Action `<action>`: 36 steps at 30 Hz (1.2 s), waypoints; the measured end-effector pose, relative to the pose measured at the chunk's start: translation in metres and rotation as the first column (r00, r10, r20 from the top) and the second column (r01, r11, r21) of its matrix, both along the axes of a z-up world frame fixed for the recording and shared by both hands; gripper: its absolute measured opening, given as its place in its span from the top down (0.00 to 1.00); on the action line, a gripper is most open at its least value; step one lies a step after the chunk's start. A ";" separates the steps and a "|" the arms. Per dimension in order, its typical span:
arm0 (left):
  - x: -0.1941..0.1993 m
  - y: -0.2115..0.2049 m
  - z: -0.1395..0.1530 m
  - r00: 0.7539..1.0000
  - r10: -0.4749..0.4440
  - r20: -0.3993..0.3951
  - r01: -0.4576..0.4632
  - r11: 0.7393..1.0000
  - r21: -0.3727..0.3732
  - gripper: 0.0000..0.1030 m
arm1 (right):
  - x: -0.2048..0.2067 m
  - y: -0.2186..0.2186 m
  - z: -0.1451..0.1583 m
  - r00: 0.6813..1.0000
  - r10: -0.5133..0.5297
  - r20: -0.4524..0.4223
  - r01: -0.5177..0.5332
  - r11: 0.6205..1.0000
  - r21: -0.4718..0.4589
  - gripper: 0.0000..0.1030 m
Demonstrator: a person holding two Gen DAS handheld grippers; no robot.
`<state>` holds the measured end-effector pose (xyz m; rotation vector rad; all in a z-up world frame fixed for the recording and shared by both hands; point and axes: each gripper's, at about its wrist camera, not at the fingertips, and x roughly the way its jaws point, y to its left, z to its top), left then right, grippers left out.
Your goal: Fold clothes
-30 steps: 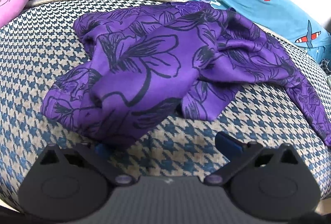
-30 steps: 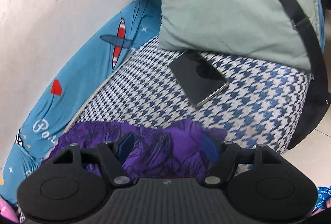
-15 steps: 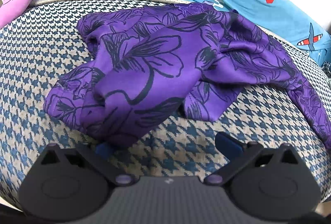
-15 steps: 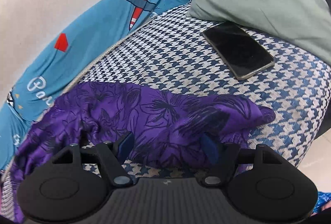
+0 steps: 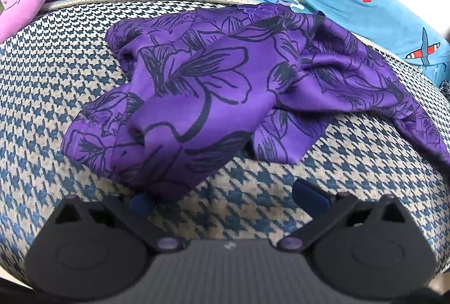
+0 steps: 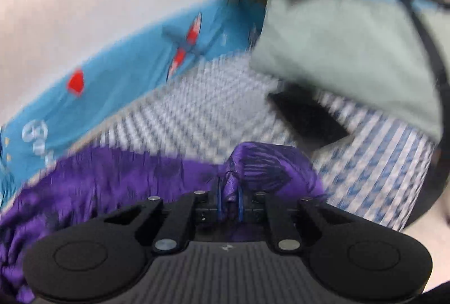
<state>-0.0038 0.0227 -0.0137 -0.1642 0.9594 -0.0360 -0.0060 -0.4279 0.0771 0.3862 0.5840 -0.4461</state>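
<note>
Step in hand looks like grabbing and spreading: right gripper [image 6: 229, 204] is clamped on the purple garment [image 5: 225, 104], left gripper [image 5: 227, 195] gapes at the bunched 6 o'clock edge on the houndstooth cushion [image 5: 50, 73]. Next, left pinches there. Phone [image 6: 306, 118] sits at 2 o'clock, nearby.

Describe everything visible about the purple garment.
The purple garment is smooth, slightly shiny fabric printed with dark outlined flowers. It lies crumpled and unfolded on the houndstooth cushion, one end trailing right. The right tool is shut on a bunched fold; the open left tool has one finger at its near edge.
</note>
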 end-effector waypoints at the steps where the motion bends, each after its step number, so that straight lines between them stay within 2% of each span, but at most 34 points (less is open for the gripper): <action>1: 0.000 0.000 0.000 1.000 0.000 0.000 0.000 1.000 0.002 0.00 | -0.005 0.000 0.005 0.999 -0.033 0.037 0.034 0.999 -0.027 0.88; 3: 0.000 0.000 0.000 1.000 -0.001 0.000 0.001 1.000 0.006 0.00 | -0.011 -0.001 0.012 0.992 -0.104 0.075 0.109 0.992 -0.060 0.85; 6: -0.001 0.000 -0.001 1.000 -0.001 0.003 0.001 1.000 0.013 0.00 | -0.016 -0.004 0.016 0.983 -0.162 0.087 0.167 0.984 -0.055 0.66; 13: -0.002 0.000 0.000 1.000 -0.002 0.019 0.001 1.000 0.025 0.00 | -0.023 0.004 0.025 0.986 -0.115 0.122 0.127 0.987 -0.094 0.52; 19: -0.005 -0.001 0.001 0.999 -0.014 0.032 0.012 0.999 0.040 0.00 | -0.020 0.027 0.021 0.995 0.052 0.090 -0.046 0.997 -0.062 0.50; 21: -0.007 -0.001 0.001 0.999 -0.018 0.036 0.017 0.999 0.042 0.00 | -0.019 0.039 0.019 0.990 0.116 0.079 -0.110 0.991 -0.070 0.45; 25: -0.010 -0.001 0.002 0.999 -0.026 0.043 0.024 0.999 0.046 0.00 | -0.020 0.062 0.014 0.970 0.234 0.064 -0.231 0.971 -0.057 0.44; 29: -0.012 0.000 0.003 0.998 -0.029 0.048 0.026 0.998 0.051 0.00 | -0.022 0.087 0.007 0.931 0.363 0.030 -0.361 0.931 -0.056 0.43; 36: -0.017 0.005 0.003 0.999 -0.019 0.048 0.017 0.999 0.050 0.00 | -0.030 0.131 -0.017 0.835 0.545 -0.078 -0.548 0.836 -0.025 0.42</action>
